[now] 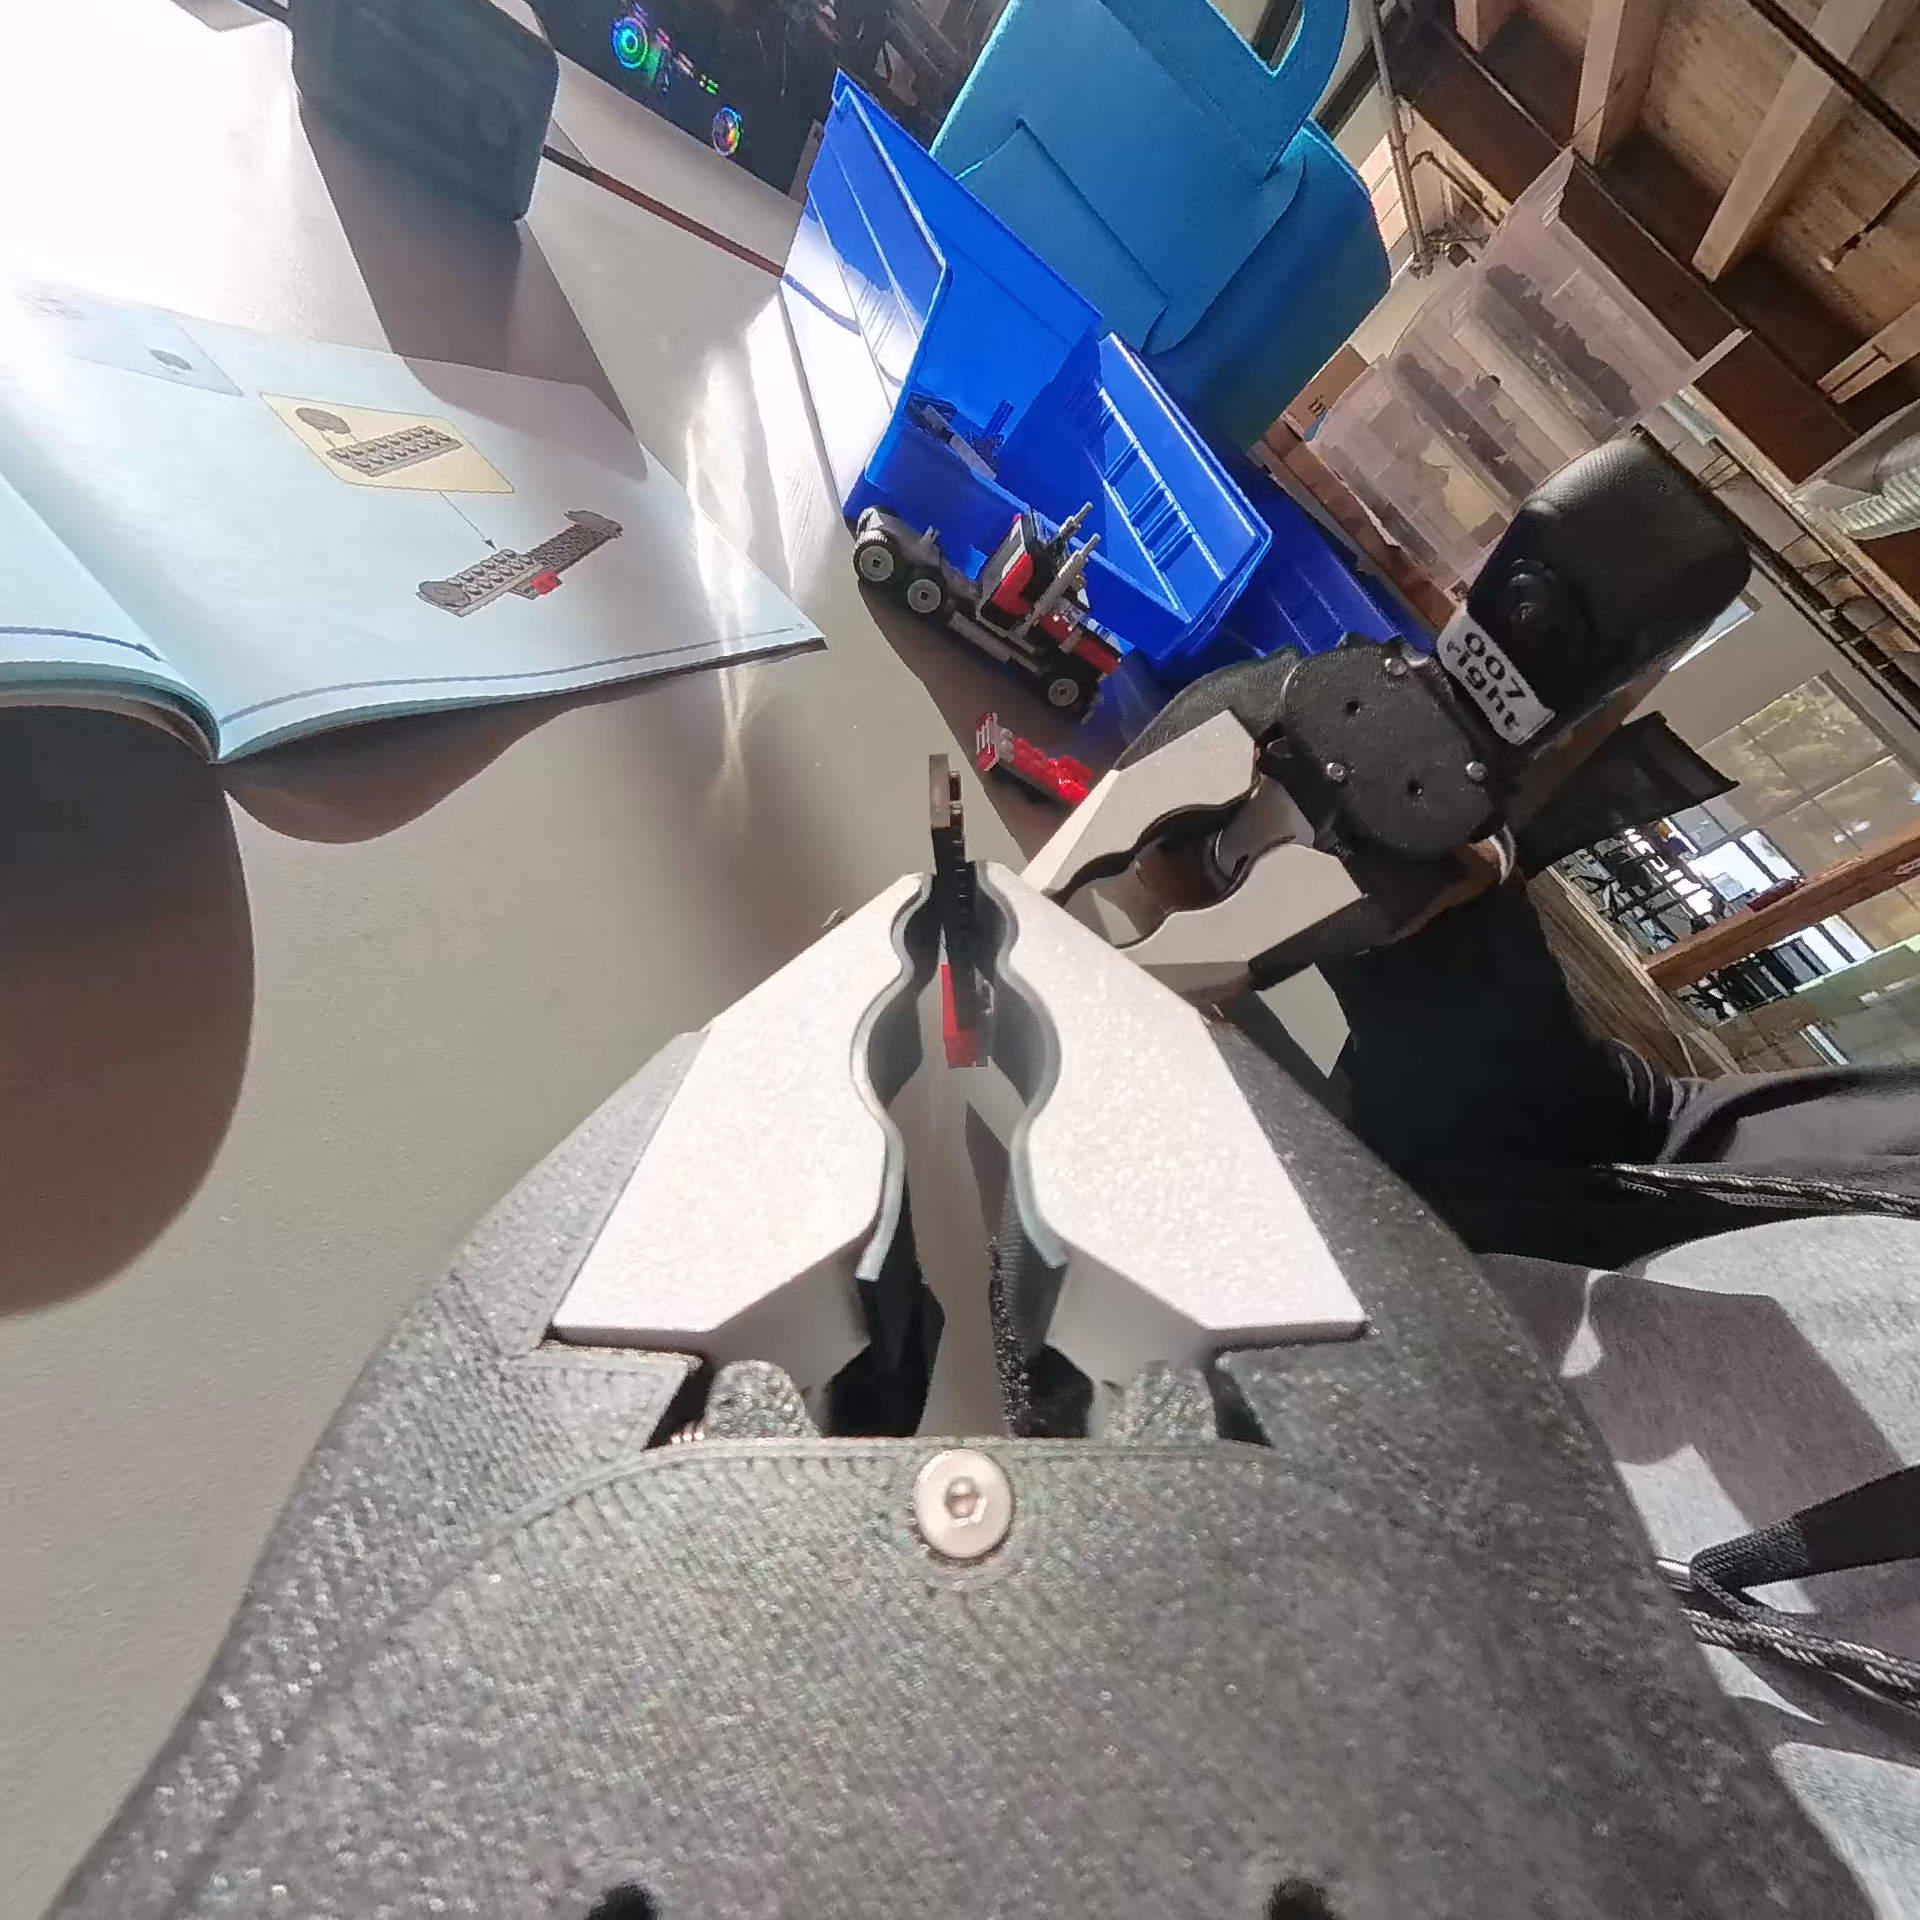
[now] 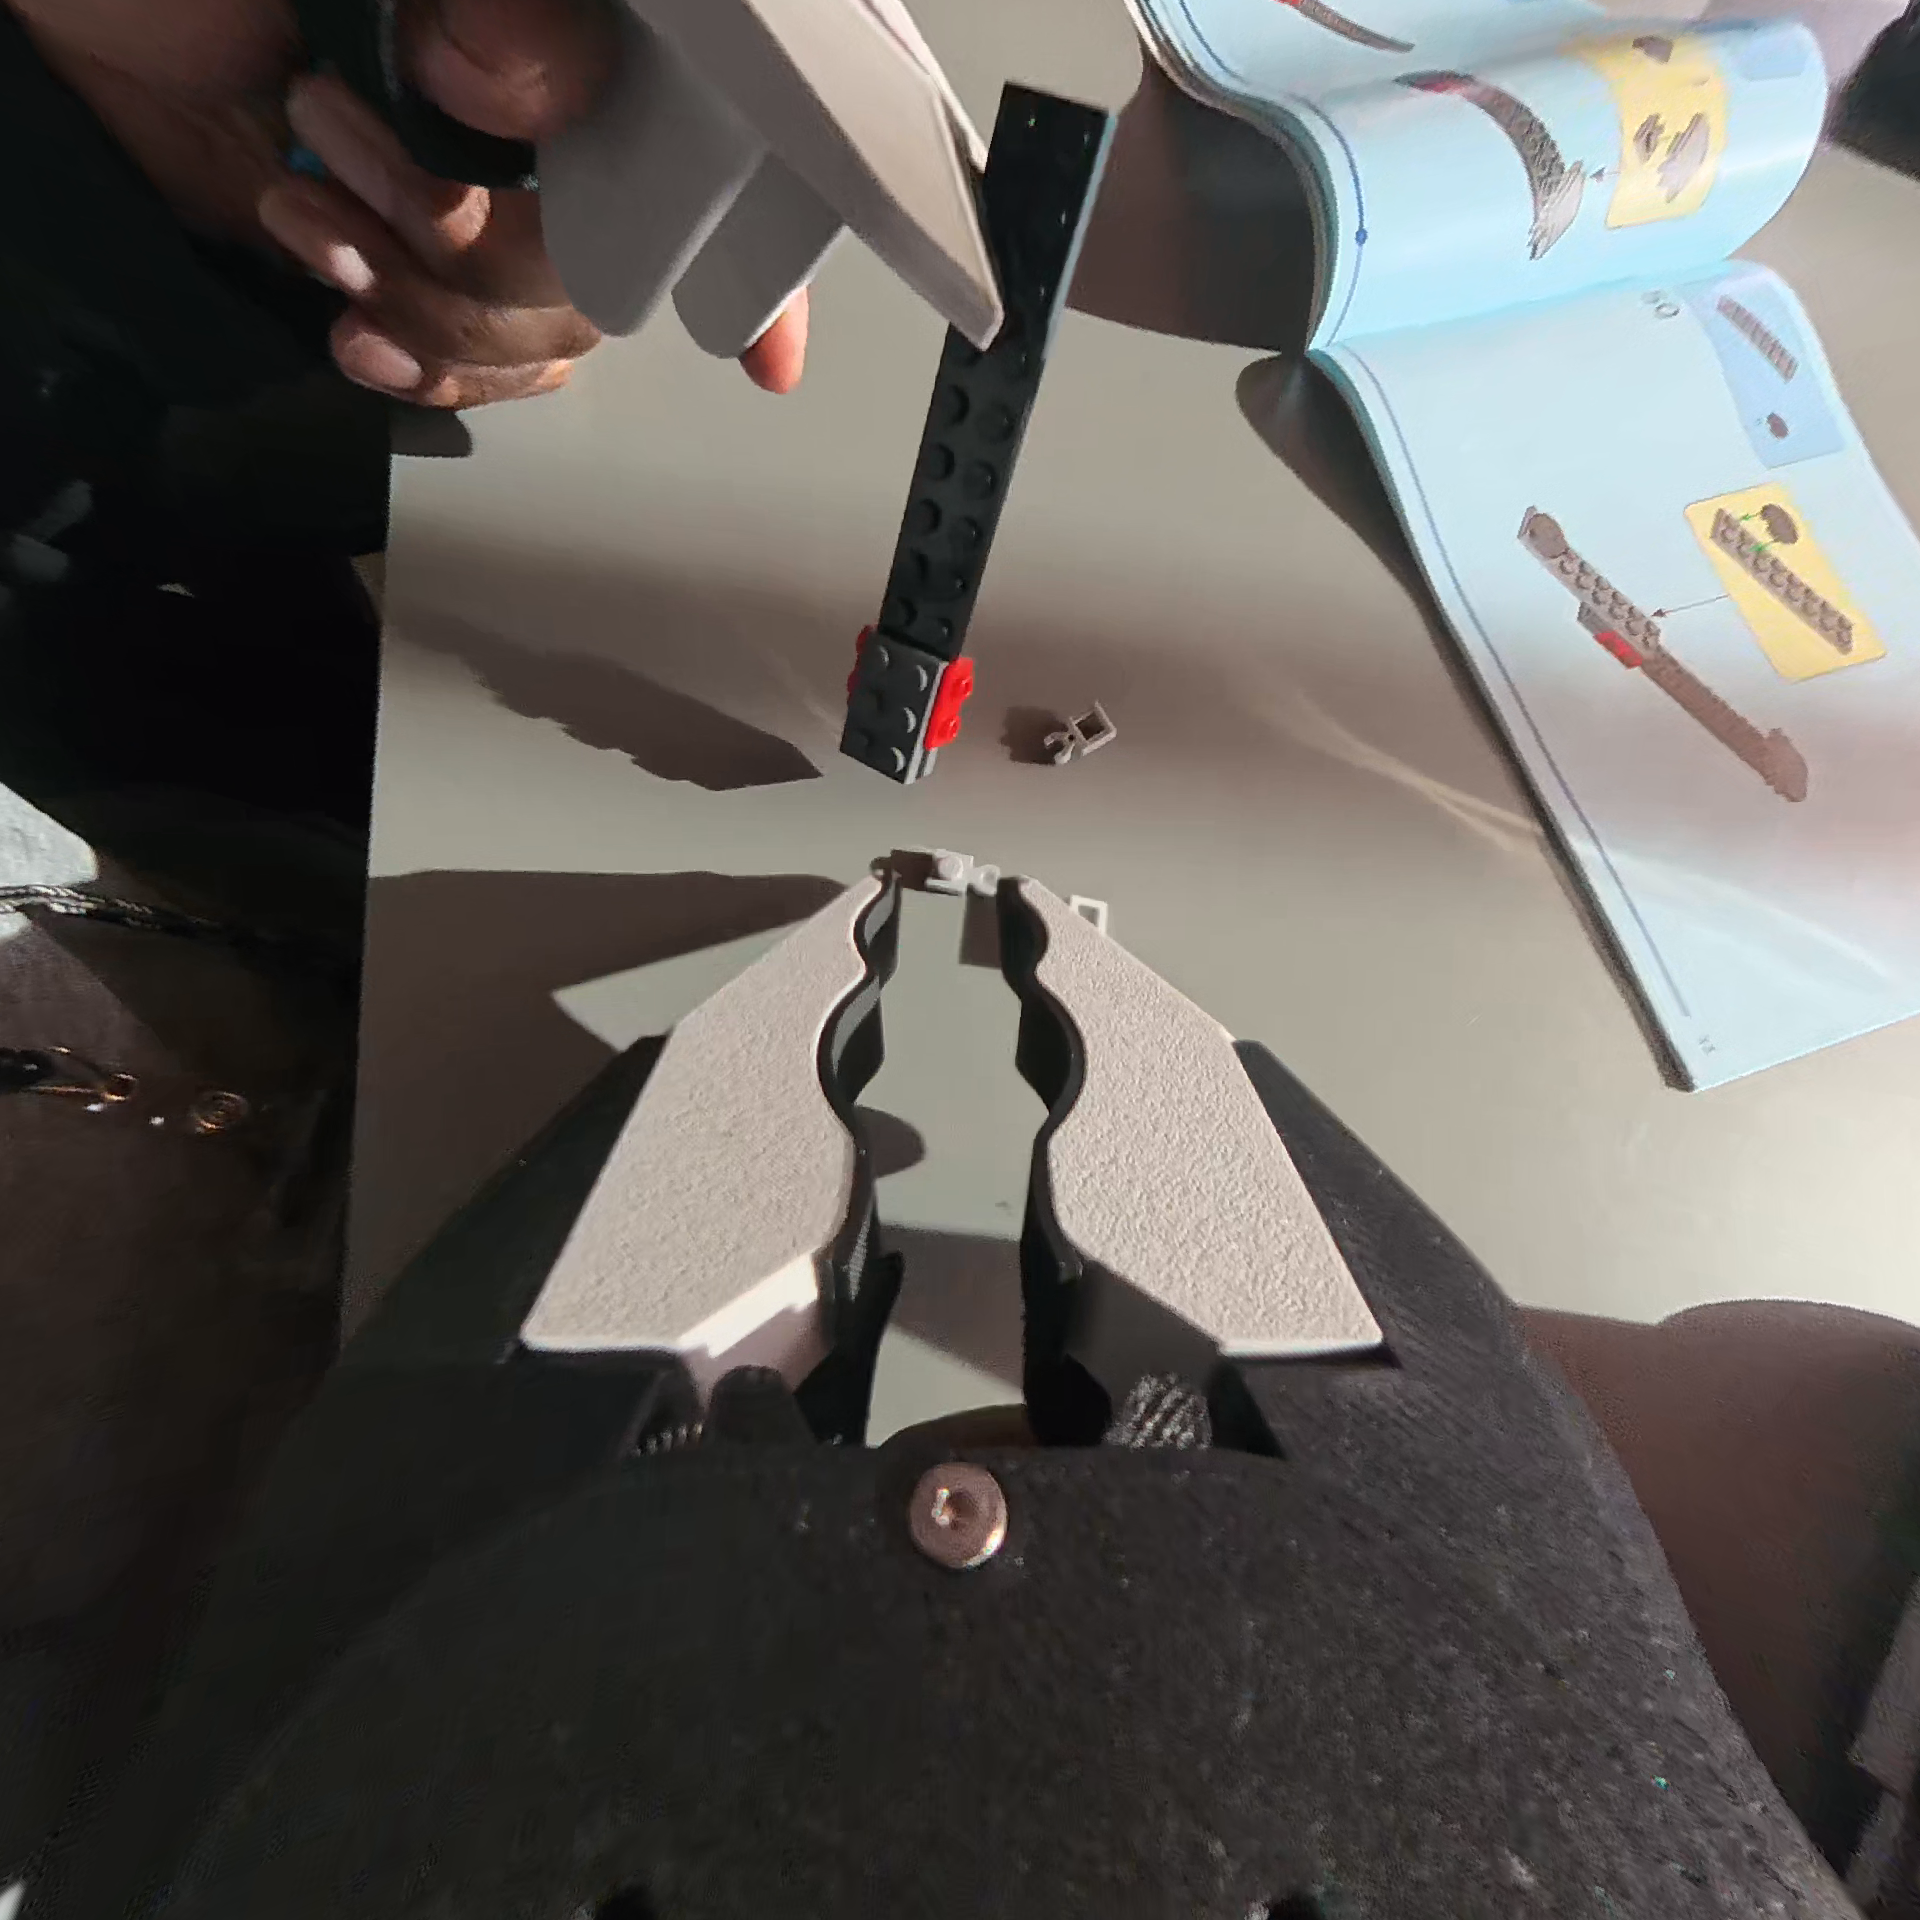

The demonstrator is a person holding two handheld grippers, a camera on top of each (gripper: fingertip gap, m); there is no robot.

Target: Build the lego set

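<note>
Black and studded, the long plate assembly [image 2: 961,488] is clenched edge-on in my left claw [image 1: 951,894], its free end with the dark grey brick and red side pieces hanging out ahead of my right claw [image 2: 940,899], studs turned toward it, I'd judge so a part can be pressed on. My right claw is nipped onto a small light grey piece [image 2: 945,868] at its very tips, jaws otherwise parted. Just beyond, right of the plate's end, a grey clip piece [image 2: 1070,732] lies on the table [image 2: 1195,1039]. The instruction booklet [image 2: 1621,623] sits open to the right for reference; the finished truck [image 1: 997,592] stands far ahead of my left claw.
</note>
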